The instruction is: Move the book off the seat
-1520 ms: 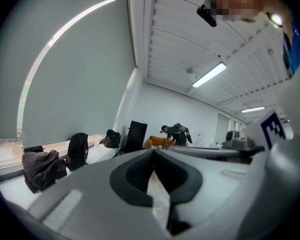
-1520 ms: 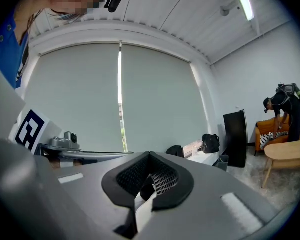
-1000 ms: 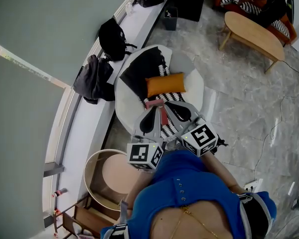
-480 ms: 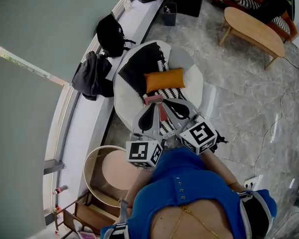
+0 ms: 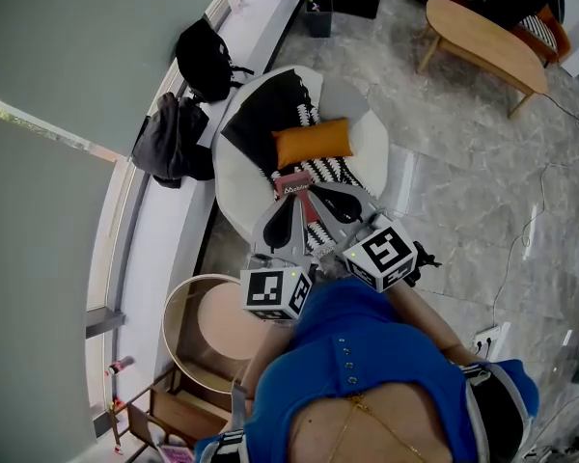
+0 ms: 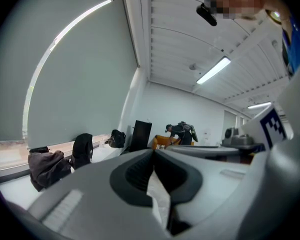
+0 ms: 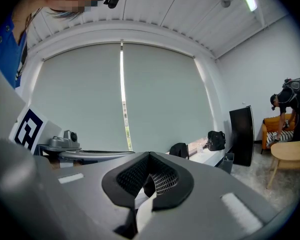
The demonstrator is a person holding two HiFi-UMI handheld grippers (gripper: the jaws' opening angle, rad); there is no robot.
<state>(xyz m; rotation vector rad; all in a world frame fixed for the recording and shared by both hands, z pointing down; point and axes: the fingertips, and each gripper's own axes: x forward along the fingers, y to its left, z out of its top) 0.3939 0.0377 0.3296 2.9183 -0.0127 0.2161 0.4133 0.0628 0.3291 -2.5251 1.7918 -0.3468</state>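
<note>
A pinkish-red book (image 5: 291, 187) is held up over the round white seat (image 5: 372, 143), just in front of the orange cushion (image 5: 314, 143). The left gripper (image 5: 288, 204) and the right gripper (image 5: 316, 197) meet at the book's near edge, both shut. In the left gripper view the gripper (image 6: 153, 151) points up toward the ceiling, and a white edge of the book (image 6: 157, 194) is pinched between its jaws. The right gripper (image 7: 149, 156) shows the same, with the book's white edge (image 7: 142, 206) caught between its pads.
A black-and-white patterned throw (image 5: 270, 128) covers part of the seat. A round wooden side table (image 5: 217, 331) stands at the near left. Black bags (image 5: 205, 58) and a dark jacket (image 5: 169, 143) lie on the window ledge. A wooden coffee table (image 5: 482, 41) is at the far right.
The whole head view has drifted, so the seat, book and grippers sit slightly higher and further left. Both grippers stay shut at the book's near edge.
</note>
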